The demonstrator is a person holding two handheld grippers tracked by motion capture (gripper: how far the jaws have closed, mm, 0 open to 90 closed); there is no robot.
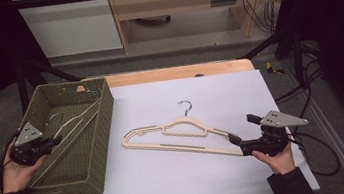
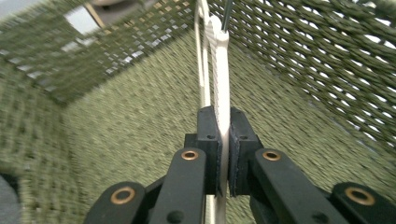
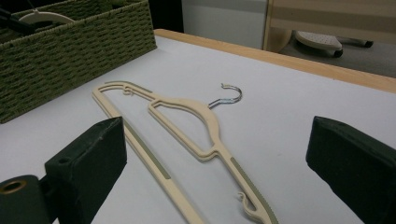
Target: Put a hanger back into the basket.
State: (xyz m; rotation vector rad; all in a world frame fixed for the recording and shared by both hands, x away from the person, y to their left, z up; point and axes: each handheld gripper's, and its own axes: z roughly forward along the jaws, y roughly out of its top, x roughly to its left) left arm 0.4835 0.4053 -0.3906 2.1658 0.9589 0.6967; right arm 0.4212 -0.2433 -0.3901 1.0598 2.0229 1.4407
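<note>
A cream plastic hanger [image 1: 176, 128] with a metal hook lies flat on the white table top [image 1: 196, 179]. My right gripper [image 1: 243, 129] is at the hanger's right end, open, its jaws standing wide on either side of that end [image 3: 219, 140]. A second pale hanger [image 1: 70, 123] rests tilted inside the green woven basket [image 1: 105, 121]. My left gripper [image 1: 47, 143] reaches into the basket from its left side. In the left gripper view its jaws [image 2: 223, 126] are shut on that hanger's thin edge [image 2: 221, 56], just above the basket's floor.
The basket's woven walls [image 2: 327, 70] rise close around the left gripper. The basket [image 3: 70, 51] stands at the table's left edge, with a wooden strip [image 1: 177, 72] along the far edge. Cables [image 1: 318, 148] trail off to the right of the table.
</note>
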